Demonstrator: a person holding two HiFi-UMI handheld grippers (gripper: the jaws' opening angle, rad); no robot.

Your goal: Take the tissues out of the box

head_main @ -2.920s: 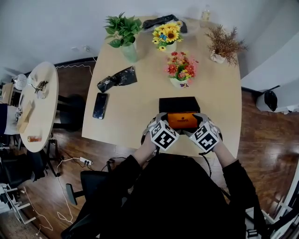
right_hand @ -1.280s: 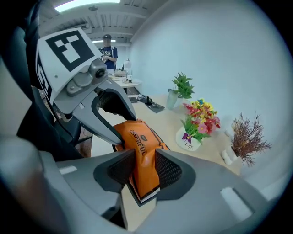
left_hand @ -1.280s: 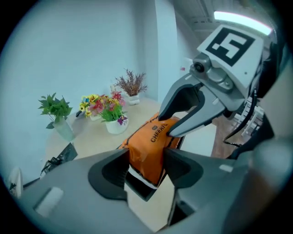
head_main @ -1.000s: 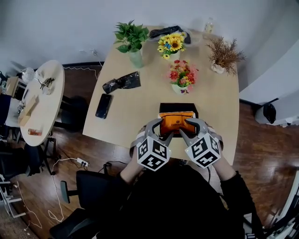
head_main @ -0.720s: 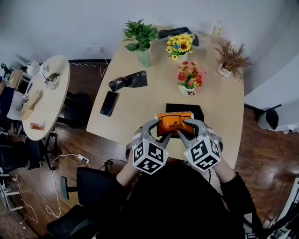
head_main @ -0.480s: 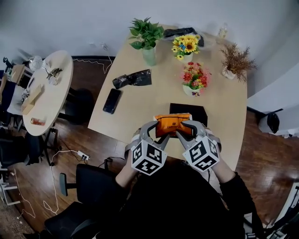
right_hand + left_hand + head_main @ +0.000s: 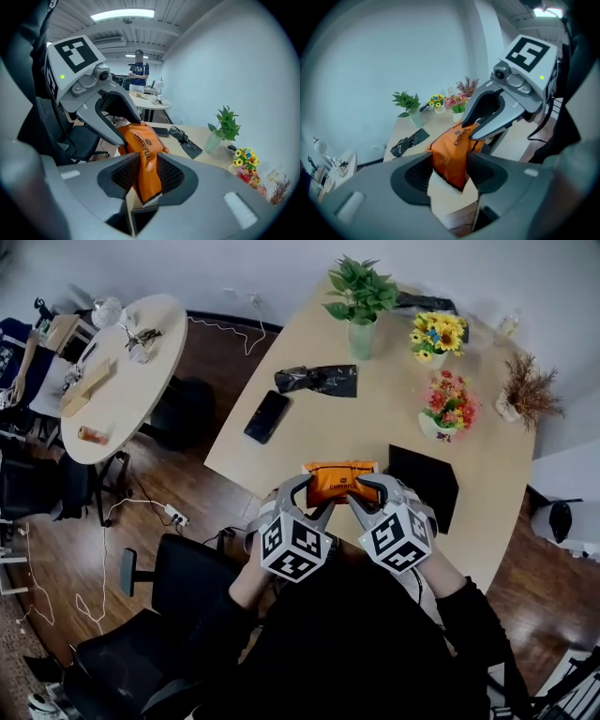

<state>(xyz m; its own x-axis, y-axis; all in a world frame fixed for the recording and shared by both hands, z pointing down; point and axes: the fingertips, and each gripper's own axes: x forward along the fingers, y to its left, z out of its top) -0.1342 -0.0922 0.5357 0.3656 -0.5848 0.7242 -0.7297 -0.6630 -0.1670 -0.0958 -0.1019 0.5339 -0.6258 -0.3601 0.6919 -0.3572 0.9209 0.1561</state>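
Note:
An orange tissue pack [image 7: 339, 480] hangs in the air between my two grippers, above the front edge of the tan table [image 7: 309, 442]. My left gripper [image 7: 309, 500] is shut on the pack's left end, and my right gripper [image 7: 367, 493] is shut on its right end. The black box [image 7: 424, 486] lies on the table to the right of the pack, apart from it. In the left gripper view the pads [image 7: 417, 174] press the orange pack [image 7: 452, 150]. The right gripper view shows the same pack [image 7: 143, 152] squeezed between the pads [image 7: 171, 176].
On the table lie a black phone [image 7: 267, 416] and a crumpled black bag [image 7: 319, 380]. Behind them stand a green plant [image 7: 361, 298], sunflowers [image 7: 438, 334], red flowers [image 7: 448, 404] and a dried plant [image 7: 527, 390]. A round side table [image 7: 112, 371] and an office chair [image 7: 164, 610] are at left.
Both grippers have lifted the orange pack up out of the black box and carried it left, toward the table's front edge. The head view has swung, so the table sits further right.

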